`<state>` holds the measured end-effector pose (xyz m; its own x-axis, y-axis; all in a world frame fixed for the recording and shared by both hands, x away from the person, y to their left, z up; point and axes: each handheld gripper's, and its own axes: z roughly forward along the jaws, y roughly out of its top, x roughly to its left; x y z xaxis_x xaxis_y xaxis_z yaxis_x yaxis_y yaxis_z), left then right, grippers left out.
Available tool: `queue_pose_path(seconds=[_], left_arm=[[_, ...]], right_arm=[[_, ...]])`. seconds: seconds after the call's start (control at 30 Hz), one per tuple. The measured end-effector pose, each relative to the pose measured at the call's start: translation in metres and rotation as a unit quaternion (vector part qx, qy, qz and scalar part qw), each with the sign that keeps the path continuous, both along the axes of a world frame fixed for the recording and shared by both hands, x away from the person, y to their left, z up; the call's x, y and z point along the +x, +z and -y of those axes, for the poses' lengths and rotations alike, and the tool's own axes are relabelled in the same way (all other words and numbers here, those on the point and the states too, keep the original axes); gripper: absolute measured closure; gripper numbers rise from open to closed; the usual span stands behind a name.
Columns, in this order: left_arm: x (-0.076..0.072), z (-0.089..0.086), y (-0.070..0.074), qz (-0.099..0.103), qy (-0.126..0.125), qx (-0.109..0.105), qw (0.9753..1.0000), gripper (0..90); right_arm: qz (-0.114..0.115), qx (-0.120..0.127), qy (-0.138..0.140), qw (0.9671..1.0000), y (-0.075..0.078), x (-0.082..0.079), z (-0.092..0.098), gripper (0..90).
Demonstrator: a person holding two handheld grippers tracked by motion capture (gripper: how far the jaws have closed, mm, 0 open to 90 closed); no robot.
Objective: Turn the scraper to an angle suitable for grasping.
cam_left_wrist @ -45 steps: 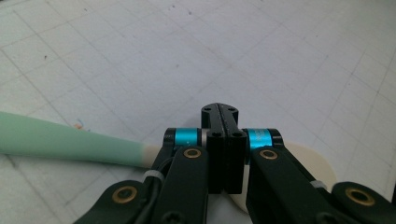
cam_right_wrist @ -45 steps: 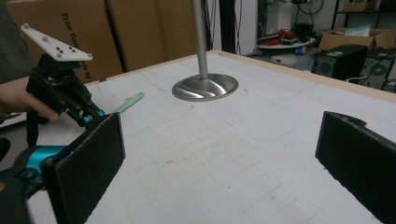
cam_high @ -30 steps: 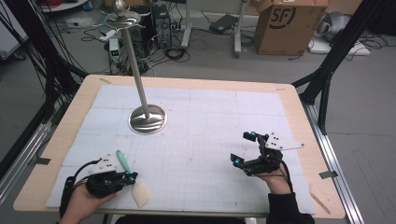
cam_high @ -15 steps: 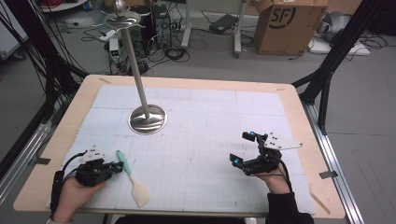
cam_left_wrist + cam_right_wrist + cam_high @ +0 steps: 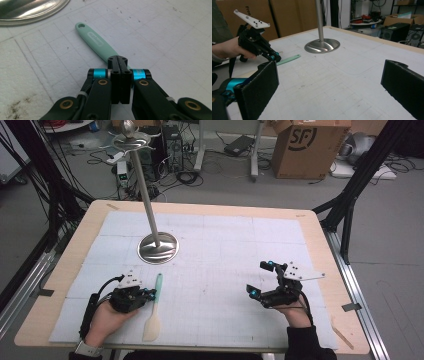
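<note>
Now, I read the left gripper [image 5: 119,62] with its 2 jaws pressed together above the mint handle of the spatula [image 5: 154,306], which lay flat near the stand base [image 5: 158,248]. Since 0.5 s earlier, it had advanced rightward to the handle without pinching it. The right gripper [image 5: 264,279] rested spread wide.

Spatula [image 5: 154,307]: a flat kitchen tool with a slim mint-green handle and a pale cream blade. It lies flat on the white mat, just in front of the round steel stand base [image 5: 158,248] and apart from it. The handle end, pierced by a small hanging hole [image 5: 81,25], points toward the base; the blade end points away from it, toward the near table edge. A raised label runs along the handle [image 5: 95,39]. Seen from across the table, the handle [image 5: 288,59] lies level, left of the base.
</note>
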<state>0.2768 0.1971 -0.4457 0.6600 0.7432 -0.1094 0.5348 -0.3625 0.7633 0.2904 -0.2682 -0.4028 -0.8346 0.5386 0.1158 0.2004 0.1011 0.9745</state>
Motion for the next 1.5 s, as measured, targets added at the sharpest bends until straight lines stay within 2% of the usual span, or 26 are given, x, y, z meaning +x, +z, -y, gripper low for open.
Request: queue_pose_path(seconds=[0.1,0.27,0.37,0.47,0.6,0.67,0.77,0.9,1.07,1.17,1.4,1.5], left_arm=[[-0.007,0.0,0.003,0.001,0.0,-0.026,0.9997,89.7],[-0.021,0.009,0.003,0.01,-0.022,-0.015,0.9996,89.7],[-0.027,0.015,0.002,0.008,-0.035,-0.013,0.9993,89.7],[-0.032,0.023,0.003,0.0,-0.05,-0.031,0.9983,89.7],[-0.036,0.033,-0.001,-0.003,-0.058,-0.004,0.9983,89.7],[-0.037,0.033,-0.001,-0.004,-0.052,-0.004,0.9986,89.7],[-0.043,0.031,-0.001,-0.011,-0.036,-0.005,0.9993,89.7],[-0.05,0.024,-0.002,-0.009,-0.03,-0.01,0.9995,89.8],[-0.052,0.014,-0.001,-0.003,-0.034,0.0,0.9994,89.8],[-0.051,0.006,-0.001,-0.005,-0.037,-0.001,0.9993,89.8],[-0.055,-0.009,0.001,-0.005,-0.026,0.001,0.9996,89.8],[-0.055,-0.02,0.006,0.006,-0.005,-0.014,0.9999,89.8]], right_arm=[[0.001,-0.002,0.001,1.0,0.0,0.0,0.0,0.6],[-0.002,-0.002,0.001,1.0,-0.001,0.001,0.0,0.6],[-0.001,-0.002,0.001,1.0,-0.001,0.0,-0.001,0.6],[-0.001,-0.002,0.0,1.0,-0.001,0.0,-0.001,0.6],[-0.004,-0.003,0.001,1.0,-0.001,0.0,-0.001,0.6],[-0.001,-0.004,0.001,1.0,-0.001,0.0,-0.001,0.6],[-0.002,0.0,-0.001,1.0,0.0,0.0,0.0,0.6],[0.0,0.001,0.0,1.0,0.0,0.0,0.001,0.6],[0.002,0.001,0.0,1.0,0.0,0.0,0.001,0.6],[0.0,0.002,-0.001,1.0,0.0,-0.001,0.001,0.6],[0.0,-0.004,0.0,1.0,-0.001,0.0,-0.001,0.6],[-0.003,-0.004,0.002,1.0,-0.001,0.0,-0.002,0.6]])
